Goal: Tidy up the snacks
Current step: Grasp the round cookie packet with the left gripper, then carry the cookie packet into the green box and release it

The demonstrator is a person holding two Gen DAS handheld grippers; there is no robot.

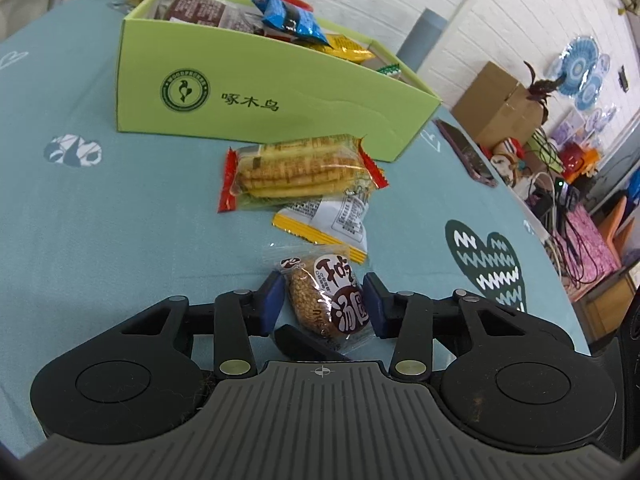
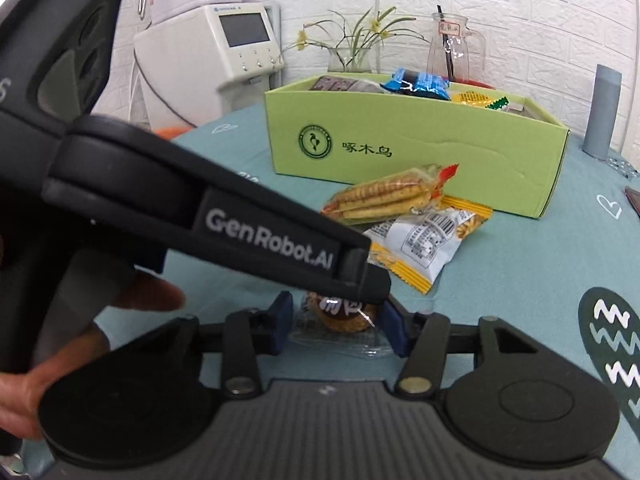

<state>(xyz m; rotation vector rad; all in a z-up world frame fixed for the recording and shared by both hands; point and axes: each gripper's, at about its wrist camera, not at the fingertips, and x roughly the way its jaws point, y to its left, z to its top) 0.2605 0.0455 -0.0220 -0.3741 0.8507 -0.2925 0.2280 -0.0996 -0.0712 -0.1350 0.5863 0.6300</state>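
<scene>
green box (image 1: 256,100) holds wrapped snacks (image 1: 288,18) (blue pack topmost).

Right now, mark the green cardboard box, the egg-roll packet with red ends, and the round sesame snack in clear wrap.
Green cardboard box (image 1: 280,112): left wrist view, front wall beside the printed characters.
Egg-roll packet with red ends (image 1: 300,172): left wrist view, middle of the rolls.
Round sesame snack in clear wrap (image 1: 320,304): left wrist view, wrapper centre.

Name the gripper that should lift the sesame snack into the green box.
Left, probably: the left gripper has open pads closely flanking the sesame snack, the green box lies straight ahead, and it crosses above the snack, blocking the right gripper.
</scene>
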